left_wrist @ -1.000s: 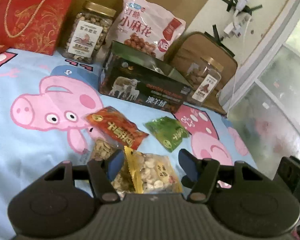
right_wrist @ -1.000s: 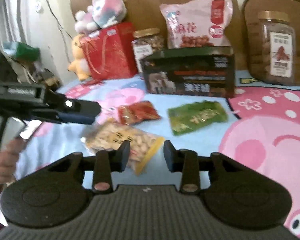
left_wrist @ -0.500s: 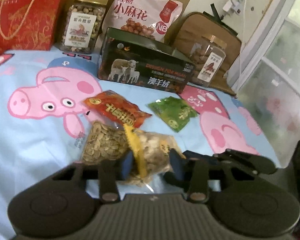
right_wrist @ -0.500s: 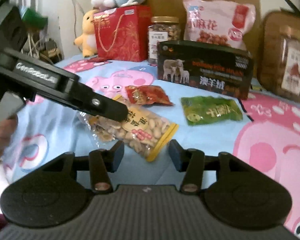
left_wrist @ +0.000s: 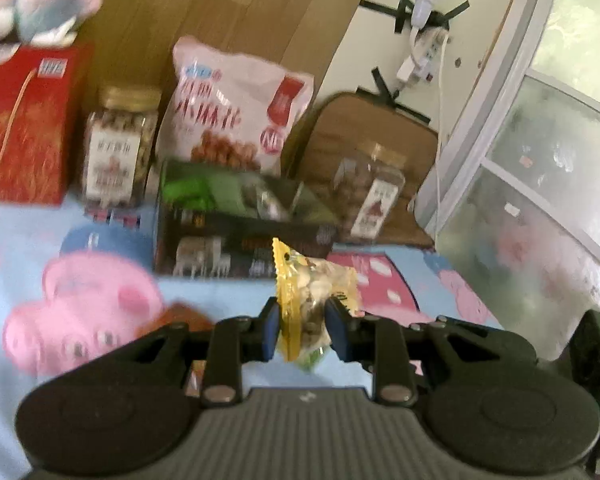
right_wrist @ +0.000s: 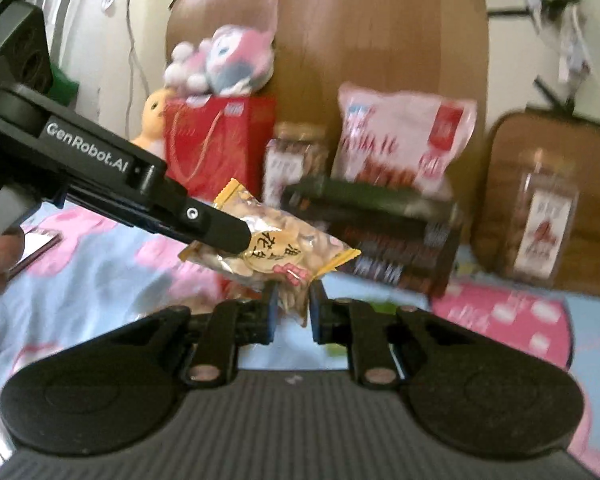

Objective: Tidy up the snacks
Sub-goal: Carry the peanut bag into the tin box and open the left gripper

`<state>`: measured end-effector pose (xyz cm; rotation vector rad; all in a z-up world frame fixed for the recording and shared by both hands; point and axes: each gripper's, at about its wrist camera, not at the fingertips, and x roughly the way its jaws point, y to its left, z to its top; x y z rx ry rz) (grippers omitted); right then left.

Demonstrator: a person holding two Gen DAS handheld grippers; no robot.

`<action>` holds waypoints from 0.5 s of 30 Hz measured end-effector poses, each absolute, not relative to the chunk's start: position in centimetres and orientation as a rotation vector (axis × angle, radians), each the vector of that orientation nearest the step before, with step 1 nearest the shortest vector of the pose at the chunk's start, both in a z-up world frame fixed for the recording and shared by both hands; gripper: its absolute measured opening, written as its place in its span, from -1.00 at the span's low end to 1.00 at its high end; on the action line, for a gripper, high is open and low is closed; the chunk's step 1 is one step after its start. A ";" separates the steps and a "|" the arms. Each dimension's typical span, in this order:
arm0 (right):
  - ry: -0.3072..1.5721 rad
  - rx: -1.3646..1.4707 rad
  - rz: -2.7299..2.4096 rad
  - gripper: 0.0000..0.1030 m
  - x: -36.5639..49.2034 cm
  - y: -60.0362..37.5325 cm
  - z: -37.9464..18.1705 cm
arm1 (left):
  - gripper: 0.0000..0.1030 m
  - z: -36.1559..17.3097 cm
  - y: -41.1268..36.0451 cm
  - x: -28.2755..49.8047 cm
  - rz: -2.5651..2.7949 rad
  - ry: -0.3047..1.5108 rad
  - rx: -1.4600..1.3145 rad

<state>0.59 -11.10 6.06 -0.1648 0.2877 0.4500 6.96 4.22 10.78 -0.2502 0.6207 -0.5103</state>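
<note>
My left gripper (left_wrist: 302, 330) is shut on a clear peanut packet with yellow edges (left_wrist: 312, 288) and holds it in the air above the cartoon-pig sheet. The same packet (right_wrist: 276, 240) shows in the right wrist view, hanging from the left gripper's black fingers (right_wrist: 220, 232). My right gripper (right_wrist: 292, 312) is shut on the packet's lower edge. The open dark snack box (left_wrist: 240, 236) stands just behind the packet, also in the right wrist view (right_wrist: 372, 232). A red packet (left_wrist: 184, 318) lies on the sheet to the left, partly hidden.
Along the back stand a red gift bag (left_wrist: 24, 128), a nut jar (left_wrist: 118, 152), a big pink snack bag (left_wrist: 236, 116) and a second jar (left_wrist: 370, 196) against a brown cushion (left_wrist: 380, 128). A window (left_wrist: 548, 184) is at the right. Plush toys (right_wrist: 220, 60) sit on the gift bag.
The left gripper shut on the peanut packet and lifted it off the sheet toward the dark box. The right gripper closed on the packet's lower edge.
</note>
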 end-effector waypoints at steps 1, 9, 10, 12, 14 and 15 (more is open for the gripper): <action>0.275 -0.165 0.440 -0.64 1.2 -11.1 6.4 | -0.51 11.2 4.1 7.9 -0.506 0.608 -0.243; 0.250 -0.137 0.380 -0.64 8.3 -10.9 7.9 | -0.51 11.8 3.7 15.7 -0.466 0.599 -0.248; 0.252 -0.137 0.372 -0.64 9.4 -10.8 7.9 | -0.51 11.7 3.7 16.7 -0.454 0.600 -0.246; 0.261 -0.133 0.363 -0.64 11.2 -10.6 8.0 | -0.50 11.4 3.8 18.4 -0.435 0.600 -0.245; 0.269 -0.129 0.356 -0.64 13.1 -10.2 7.9 | -0.41 11.0 3.9 20.1 -0.389 0.598 -0.229; 0.273 -0.131 0.355 -0.62 13.7 -10.0 7.8 | -0.37 10.7 3.9 20.8 -0.351 0.595 -0.208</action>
